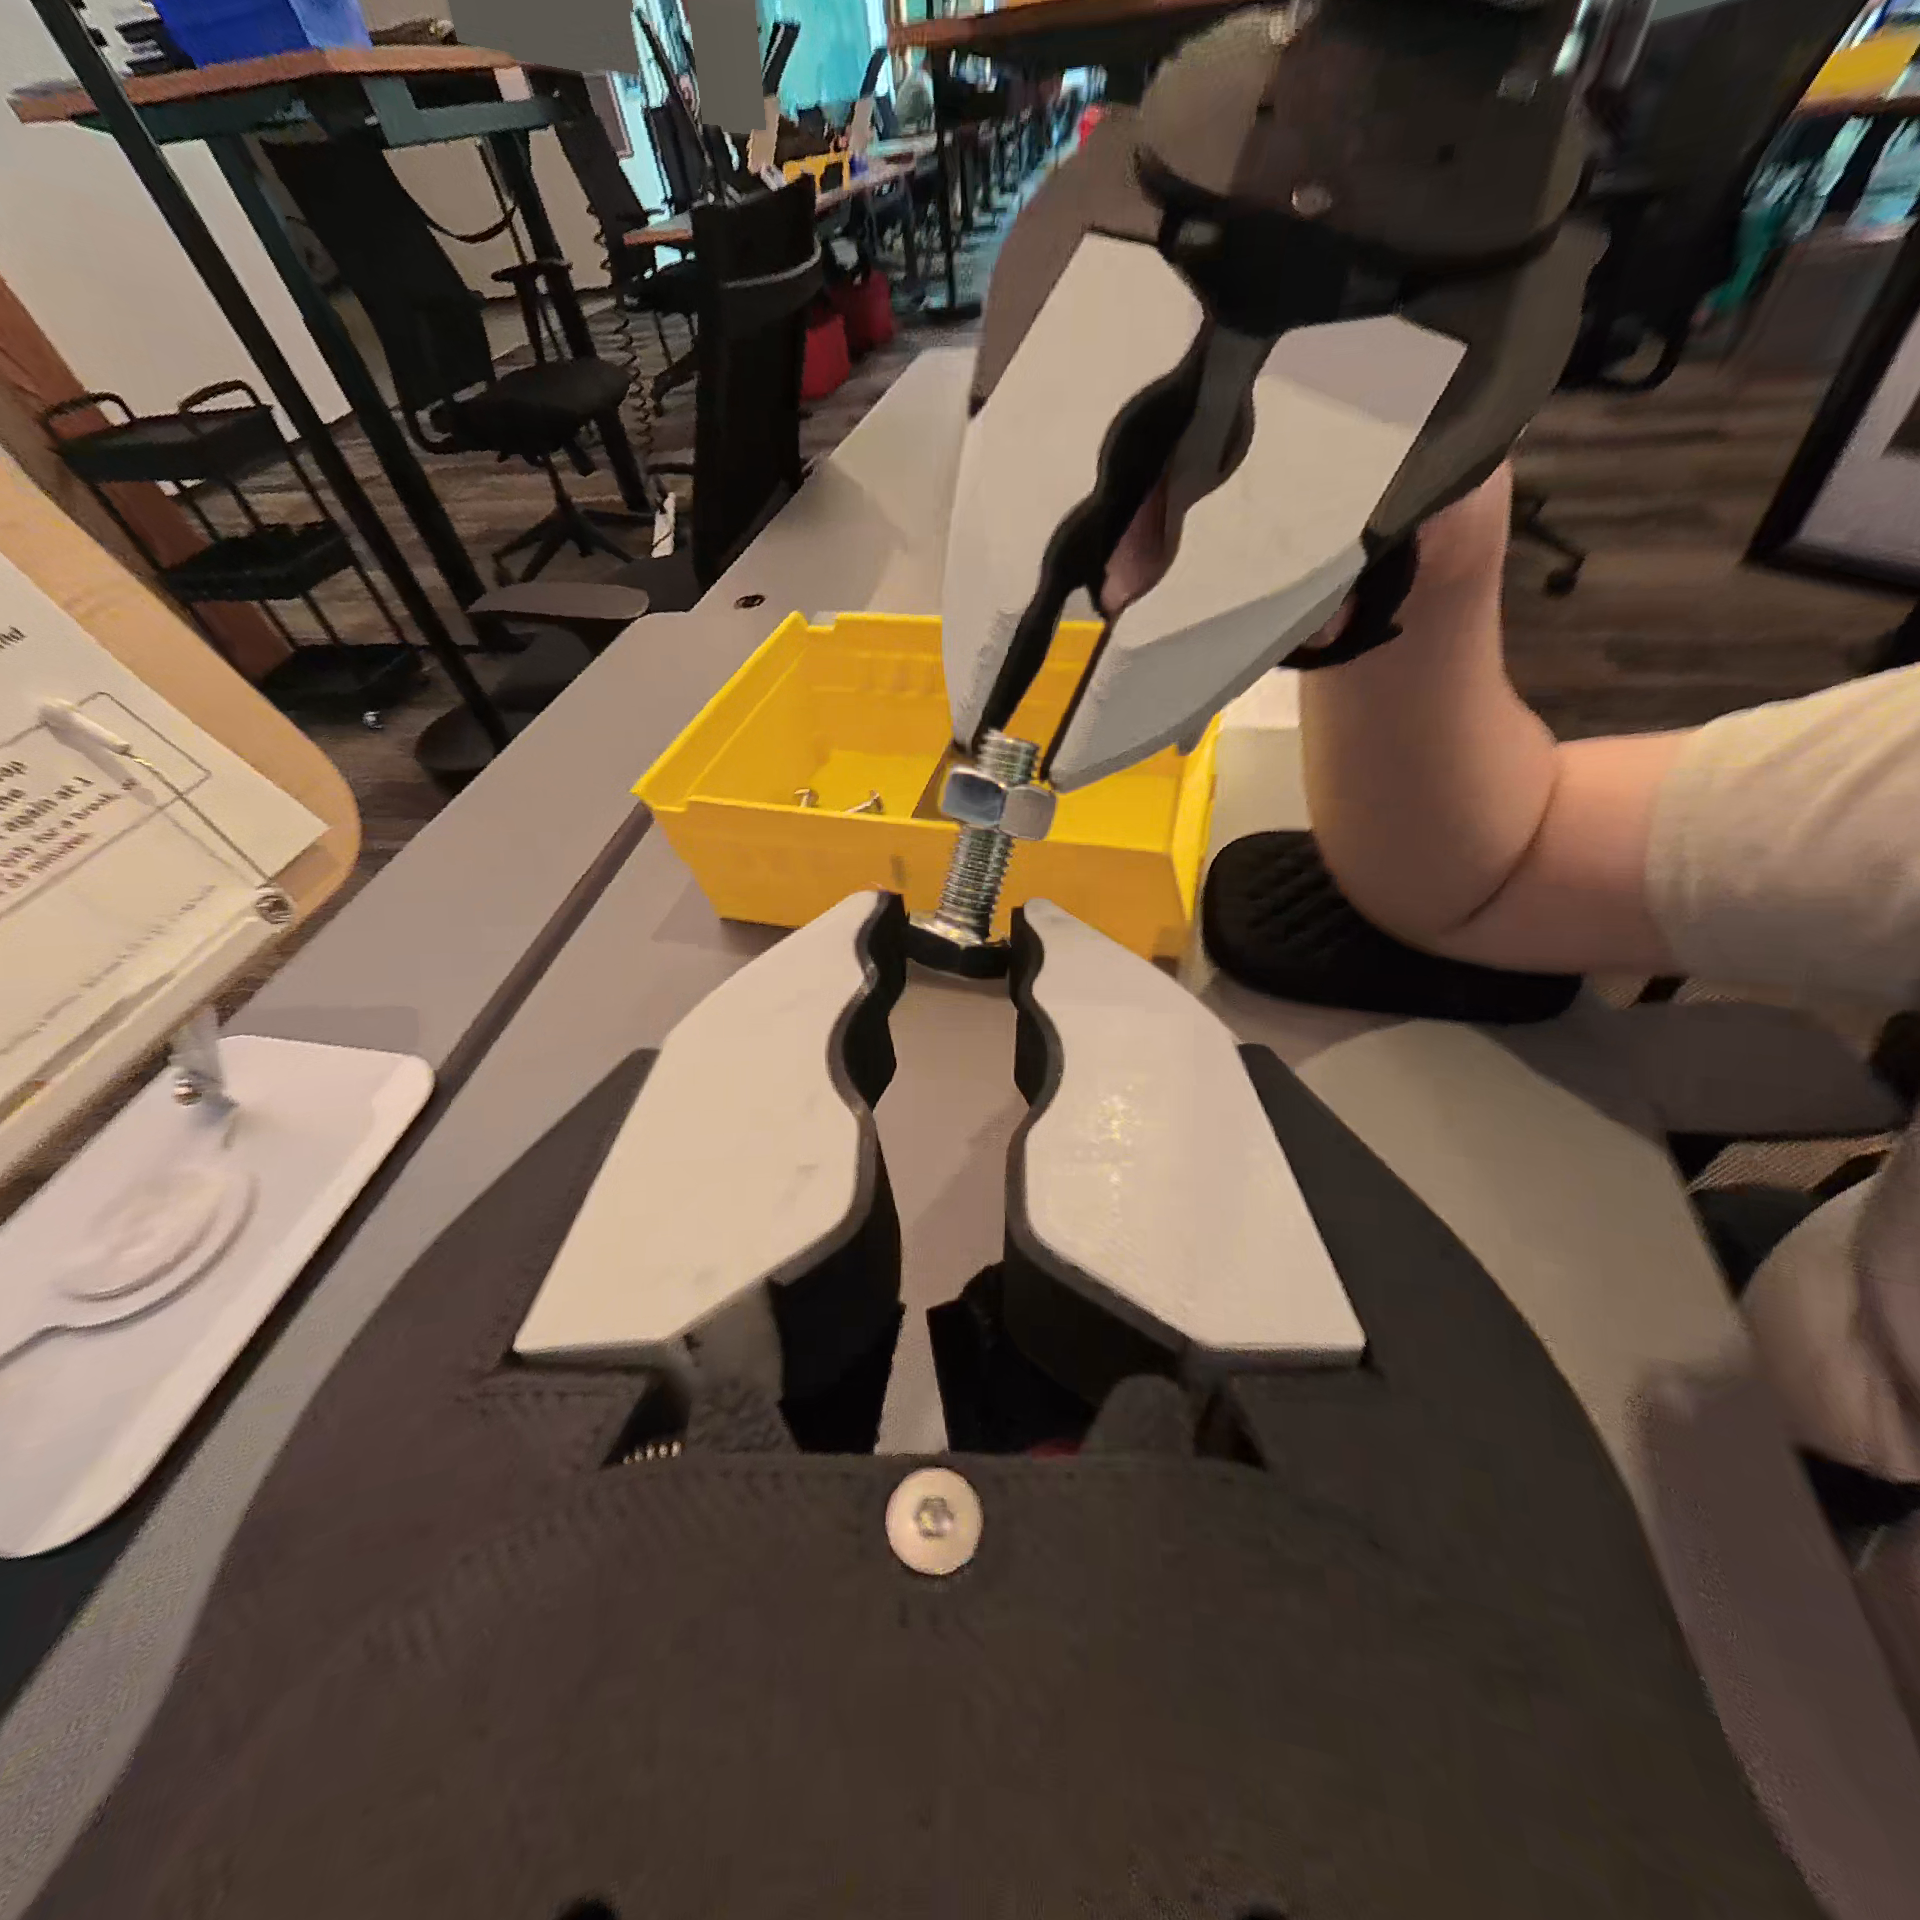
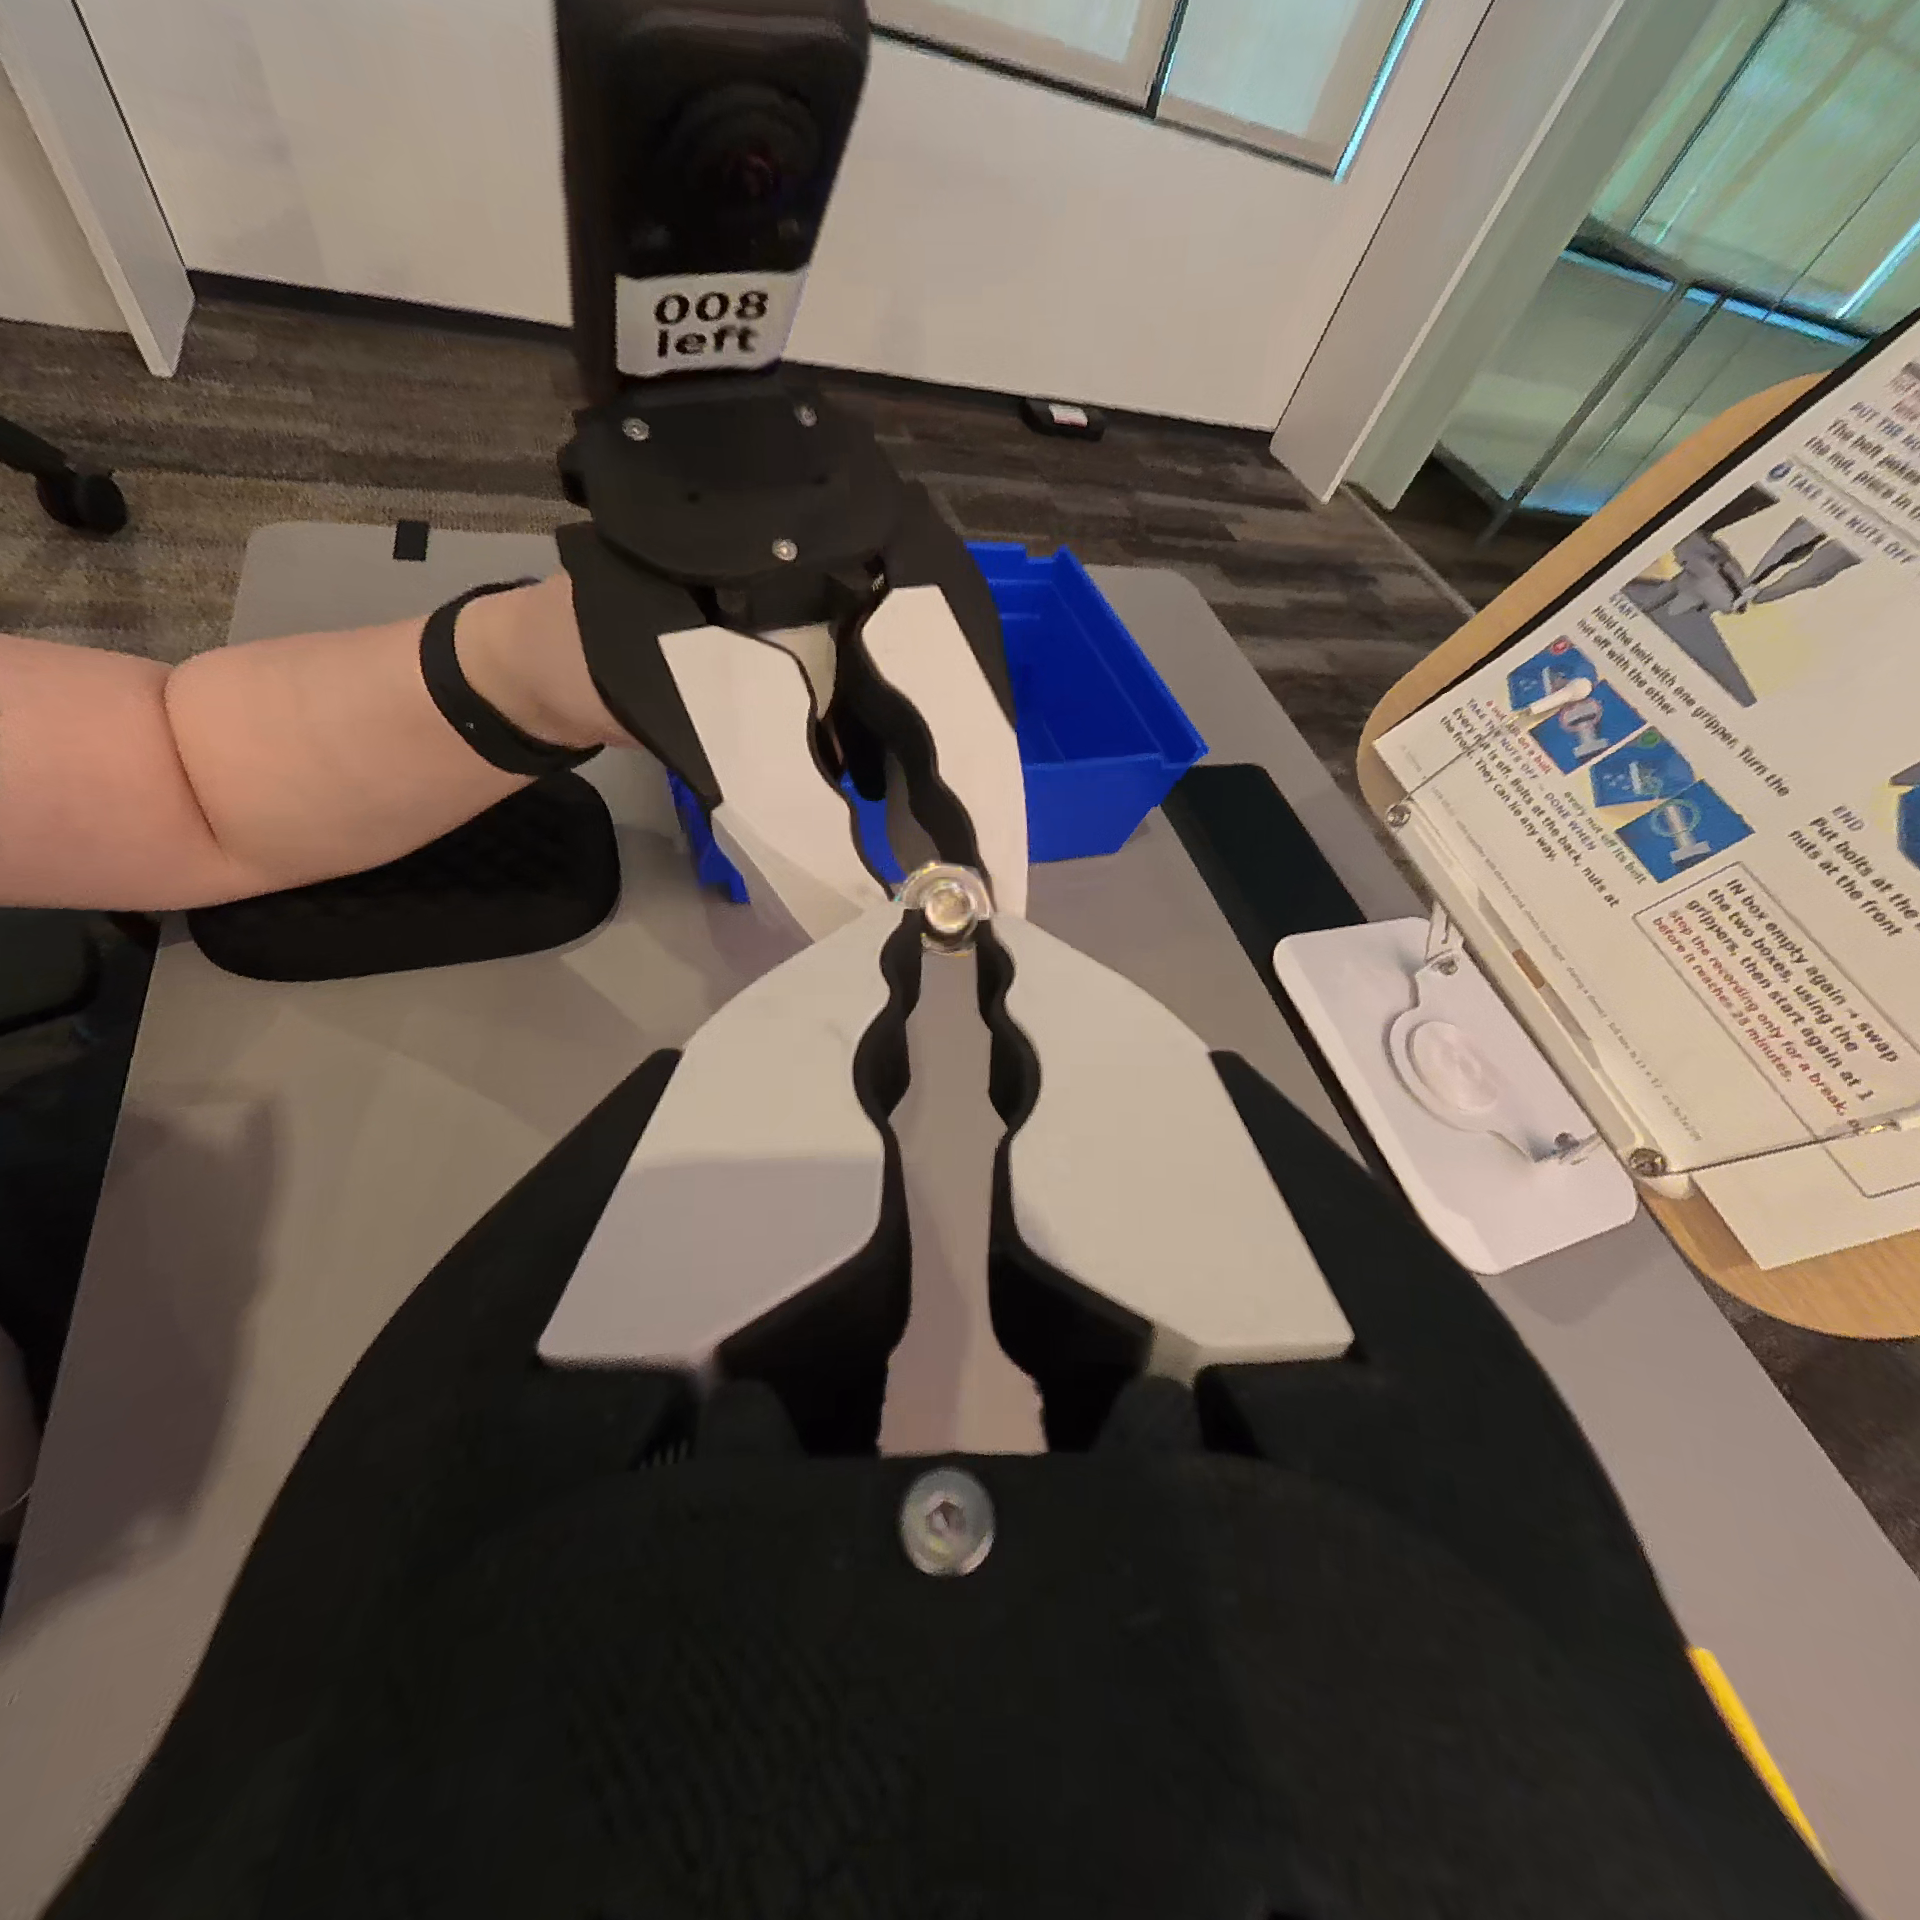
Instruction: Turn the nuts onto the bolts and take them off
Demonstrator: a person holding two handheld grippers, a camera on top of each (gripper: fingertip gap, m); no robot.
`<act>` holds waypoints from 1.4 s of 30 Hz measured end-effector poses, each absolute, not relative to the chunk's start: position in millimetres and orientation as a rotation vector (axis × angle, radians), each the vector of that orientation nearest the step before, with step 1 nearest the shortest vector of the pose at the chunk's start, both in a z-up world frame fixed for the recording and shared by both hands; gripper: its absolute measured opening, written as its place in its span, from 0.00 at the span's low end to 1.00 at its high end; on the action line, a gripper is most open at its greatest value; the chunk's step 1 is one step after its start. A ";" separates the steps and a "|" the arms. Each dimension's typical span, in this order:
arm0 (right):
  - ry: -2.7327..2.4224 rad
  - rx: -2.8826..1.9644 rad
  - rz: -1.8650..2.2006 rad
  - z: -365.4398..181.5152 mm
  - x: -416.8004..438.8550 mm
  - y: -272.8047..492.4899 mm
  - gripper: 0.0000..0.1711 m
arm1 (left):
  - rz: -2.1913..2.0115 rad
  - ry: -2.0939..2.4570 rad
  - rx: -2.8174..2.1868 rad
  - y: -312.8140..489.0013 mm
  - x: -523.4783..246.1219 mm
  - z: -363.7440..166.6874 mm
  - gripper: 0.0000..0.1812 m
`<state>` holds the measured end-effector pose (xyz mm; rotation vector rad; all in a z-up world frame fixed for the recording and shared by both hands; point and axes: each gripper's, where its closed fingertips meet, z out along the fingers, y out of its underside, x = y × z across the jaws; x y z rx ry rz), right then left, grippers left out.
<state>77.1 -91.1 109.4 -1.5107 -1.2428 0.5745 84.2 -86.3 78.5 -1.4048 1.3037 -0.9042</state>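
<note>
- Bolt (image 1: 971, 873) head: hidden between the left hand-held gripper (image 1: 956, 940) fingertips.
- Small metal pieces (image 1: 836, 800) in yellow bin (image 1: 935, 873): too small to identify.
- Blue bin (image 2: 1091, 717): left part hidden behind the far hand-held gripper.
- Instruction sheet (image 2: 1704, 831): cut off at right edge.

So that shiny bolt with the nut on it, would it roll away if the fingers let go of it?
Probably. The bolt has a round threaded shank, so on the grey table it may roll, likely in a curve around its wider head. The hex nut has flats that might check it. It looks like solid metal: stiff, and heavy for its size.
</note>
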 end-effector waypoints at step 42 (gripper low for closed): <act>-1.158 -1.274 0.936 140.1 69.1 -96.3 0.18 | -1.309 1.166 -1.384 -105.3 88.1 103.0 0.10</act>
